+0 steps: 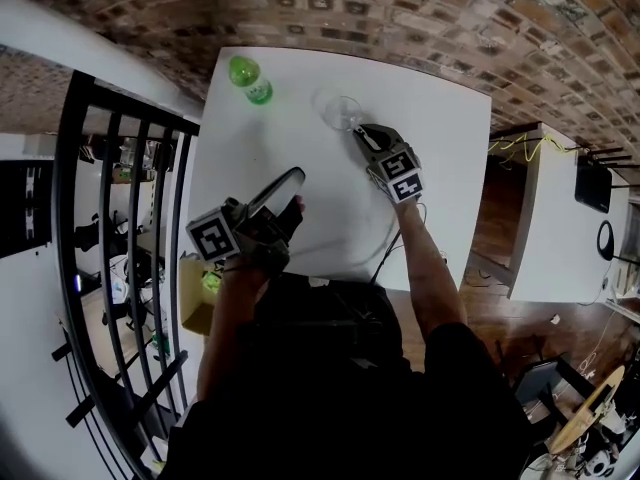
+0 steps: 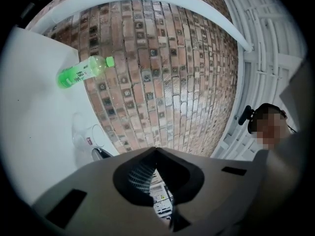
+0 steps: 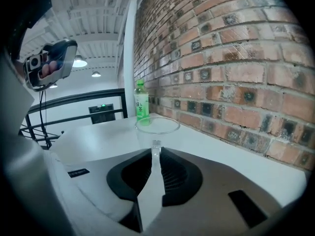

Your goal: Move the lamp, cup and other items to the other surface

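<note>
A clear plastic cup (image 1: 340, 111) stands on the white table (image 1: 445, 178) near the brick wall. My right gripper (image 1: 362, 133) has its jaws pinched on the cup's near wall, and the rim (image 3: 157, 124) shows just past the tips of that gripper (image 3: 156, 149). A green bottle (image 1: 250, 78) stands further along the wall; the right gripper view shows the bottle (image 3: 141, 102) behind the cup. My left gripper (image 1: 285, 216) hovers over the table's front left with a black curved lamp (image 1: 275, 193) in its shut jaws. In the left gripper view the left gripper (image 2: 156, 150) hides the lamp.
A thin cable (image 1: 375, 258) trails from the lamp over the table's front edge. A black metal railing (image 1: 120, 218) runs along the left. Another white surface (image 1: 560, 238) stands to the right, across a gap. The brick wall (image 1: 400, 8) closes off the far side.
</note>
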`<state>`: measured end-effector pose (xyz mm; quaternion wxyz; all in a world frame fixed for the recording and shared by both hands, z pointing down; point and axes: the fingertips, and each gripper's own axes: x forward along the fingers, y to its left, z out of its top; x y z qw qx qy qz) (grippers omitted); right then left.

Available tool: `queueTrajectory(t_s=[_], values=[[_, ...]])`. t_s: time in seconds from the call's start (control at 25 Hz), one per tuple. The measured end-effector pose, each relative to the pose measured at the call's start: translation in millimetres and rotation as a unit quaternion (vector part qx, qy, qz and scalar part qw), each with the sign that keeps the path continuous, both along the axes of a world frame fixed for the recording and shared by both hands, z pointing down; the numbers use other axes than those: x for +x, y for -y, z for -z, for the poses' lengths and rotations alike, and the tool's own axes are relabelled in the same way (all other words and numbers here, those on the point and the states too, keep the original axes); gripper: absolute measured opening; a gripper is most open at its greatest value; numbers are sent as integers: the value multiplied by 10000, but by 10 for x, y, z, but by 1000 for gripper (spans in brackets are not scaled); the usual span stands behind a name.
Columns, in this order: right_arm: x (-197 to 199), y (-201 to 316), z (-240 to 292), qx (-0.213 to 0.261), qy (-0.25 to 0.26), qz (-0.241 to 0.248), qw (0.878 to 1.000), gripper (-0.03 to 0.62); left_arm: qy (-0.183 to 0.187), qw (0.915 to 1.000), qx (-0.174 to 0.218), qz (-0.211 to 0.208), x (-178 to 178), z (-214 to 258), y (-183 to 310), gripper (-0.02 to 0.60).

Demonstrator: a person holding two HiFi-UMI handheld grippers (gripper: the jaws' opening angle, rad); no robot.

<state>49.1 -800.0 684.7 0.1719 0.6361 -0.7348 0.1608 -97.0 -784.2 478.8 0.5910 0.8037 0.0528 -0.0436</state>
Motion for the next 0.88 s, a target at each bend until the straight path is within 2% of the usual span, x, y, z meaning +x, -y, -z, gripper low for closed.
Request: queueTrajectory(t_s=[0.28, 0.56, 0.88], values=[[-9, -217, 250, 202, 338, -419, 9983, 61, -137, 9996, 9, -232, -24, 82, -84, 3], [-51, -464, 816, 715, 540, -925, 9917, 61, -409, 9977, 51, -543, -109, 207, -205, 3], [-285, -822, 1412, 1114, 626, -1402, 9818, 61, -738, 9925, 10, -978, -311, 437, -377, 3]])
